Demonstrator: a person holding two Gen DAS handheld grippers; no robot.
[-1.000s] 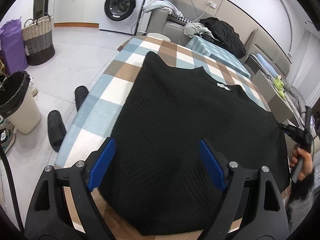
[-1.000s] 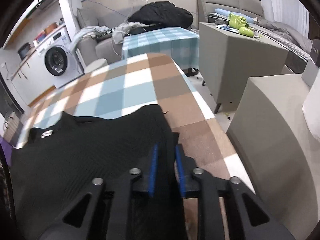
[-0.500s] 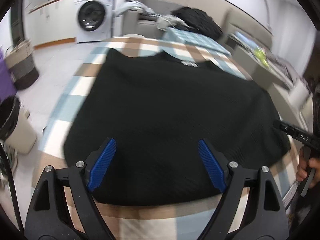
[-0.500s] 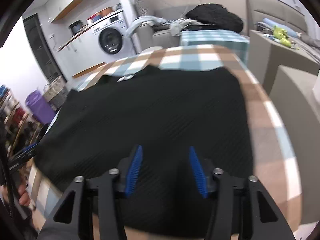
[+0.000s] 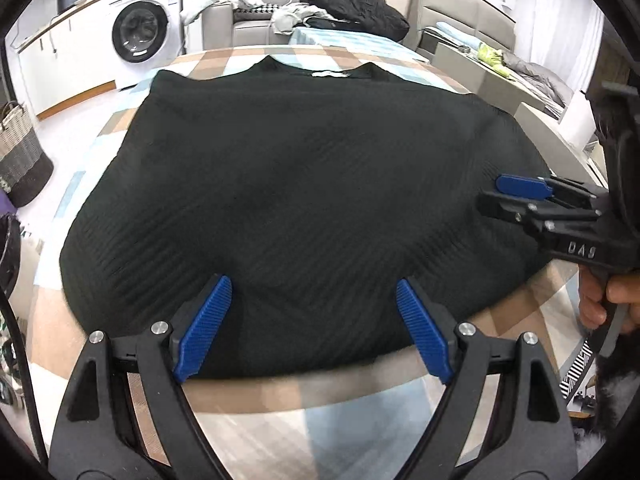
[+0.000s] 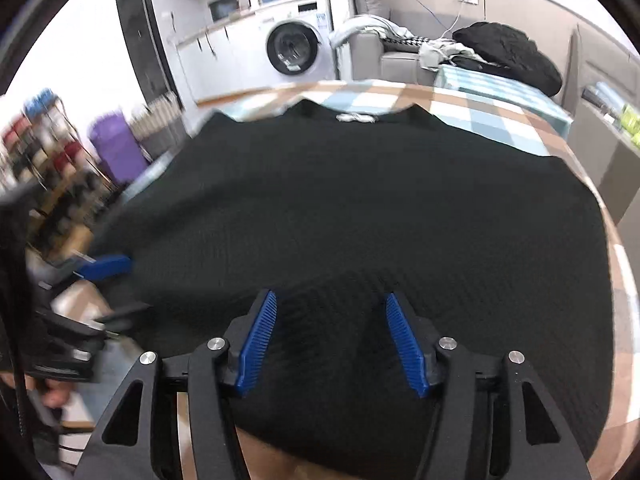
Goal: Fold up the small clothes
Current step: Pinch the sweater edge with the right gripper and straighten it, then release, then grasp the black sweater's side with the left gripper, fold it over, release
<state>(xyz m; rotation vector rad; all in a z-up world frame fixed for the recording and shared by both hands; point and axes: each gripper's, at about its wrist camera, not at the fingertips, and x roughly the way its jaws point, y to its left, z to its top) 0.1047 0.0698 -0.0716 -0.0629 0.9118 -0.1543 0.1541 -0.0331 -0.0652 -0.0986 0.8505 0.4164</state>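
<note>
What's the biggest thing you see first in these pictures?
A big black ribbed knit sweater lies spread flat over the brown, blue and white checked tablecloth, filling most of both views. Blue-padded grippers hover open over its near edge: the left gripper and the right gripper. Behind stands a white washing machine.

Bright, even indoor light; fisheye-bent dark edges; motion blur at left.

A: You've got a washing machine [image 5: 142, 34] at the back, woven basket [image 5: 22, 156] far left.
B: You also see a grey sofa [image 6: 394, 60], black jacket [image 6: 506, 54], purple bin [image 6: 116, 148].
</note>
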